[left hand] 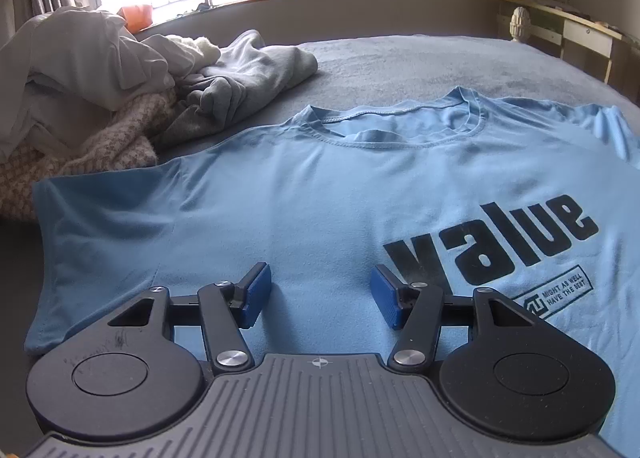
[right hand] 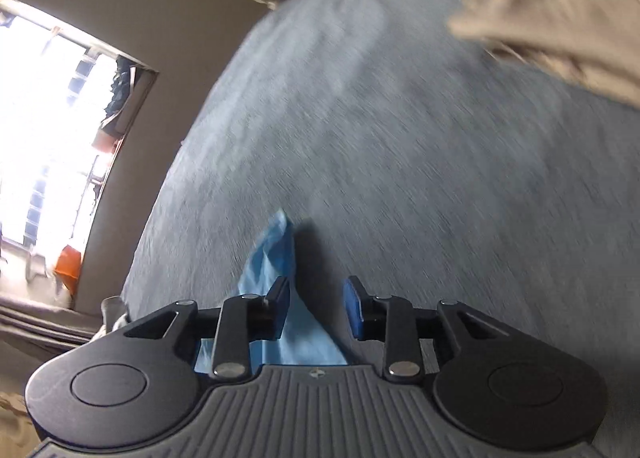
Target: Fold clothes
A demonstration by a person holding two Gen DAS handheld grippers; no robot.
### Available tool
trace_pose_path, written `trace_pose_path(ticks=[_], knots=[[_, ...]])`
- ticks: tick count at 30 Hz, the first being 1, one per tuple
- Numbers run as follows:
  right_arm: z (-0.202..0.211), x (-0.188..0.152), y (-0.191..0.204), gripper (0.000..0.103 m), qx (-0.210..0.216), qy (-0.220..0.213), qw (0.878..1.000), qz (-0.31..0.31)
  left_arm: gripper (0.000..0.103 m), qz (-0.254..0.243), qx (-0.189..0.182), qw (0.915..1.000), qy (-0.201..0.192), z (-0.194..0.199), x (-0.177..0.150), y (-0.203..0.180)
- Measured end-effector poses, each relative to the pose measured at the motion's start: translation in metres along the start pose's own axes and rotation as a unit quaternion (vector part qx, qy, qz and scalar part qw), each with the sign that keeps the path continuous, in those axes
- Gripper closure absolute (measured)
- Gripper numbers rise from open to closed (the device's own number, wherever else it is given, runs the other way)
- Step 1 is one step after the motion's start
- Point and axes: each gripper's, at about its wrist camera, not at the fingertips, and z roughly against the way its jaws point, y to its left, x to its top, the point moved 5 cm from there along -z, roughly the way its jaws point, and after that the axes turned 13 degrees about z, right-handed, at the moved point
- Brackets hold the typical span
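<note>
The light blue T-shirt (left hand: 320,186), a soft knit with black "value" print, lies flat and face up on the grey napped bed (left hand: 400,58). The left claw (left hand: 321,294) hangs released over its near chest area. A rumpled clothes pile (left hand: 120,90) sits far left. Only the blurred right view shows the right claw (right hand: 316,308), released, above a pointed shirt edge, and a beige garment (right hand: 560,10) far right.
</note>
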Motion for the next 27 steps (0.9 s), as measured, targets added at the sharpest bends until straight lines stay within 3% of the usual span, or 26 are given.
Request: trace_pose_path(ticks=[8,9,10,12,17,24,27], knots=[[-0.001,-0.048,-0.027,0.067,0.036,0.038,0.992,-0.111,0.047,0.015,0.001,0.9999,-0.005,0.001,-0.001,0.001],[-0.003,-0.047,-0.025,0.069,0.038,0.032,0.993,-0.107,0.047,0.018,0.001,0.9998,-0.005,0.001,-0.001,0.001],[-0.005,-0.045,-0.022,0.079,0.039,0.024,0.994,-0.101,0.047,0.020,0.002,0.9998,-0.005,0.001,-0.001,0.001],[0.000,-0.041,-0.008,0.099,0.018,-0.004,0.998,-0.056,0.047,0.022,0.002,0.9997,-0.007,0.001,-0.002,0.001],[0.029,-0.036,0.040,0.099,-0.033,-0.065,0.994,0.084,0.047,0.022,-0.001,0.9997,-0.010,0.002,-0.003,0.002],[0.019,-0.057,-0.005,0.099,-0.120,-0.031,0.992,0.033,0.046,0.022,-0.005,0.9997,-0.011,0.001,-0.003,0.004],[0.029,-0.054,-0.025,0.098,-0.156,-0.061,0.986,-0.005,0.045,0.024,-0.007,0.9996,-0.011,0.000,-0.002,0.004]])
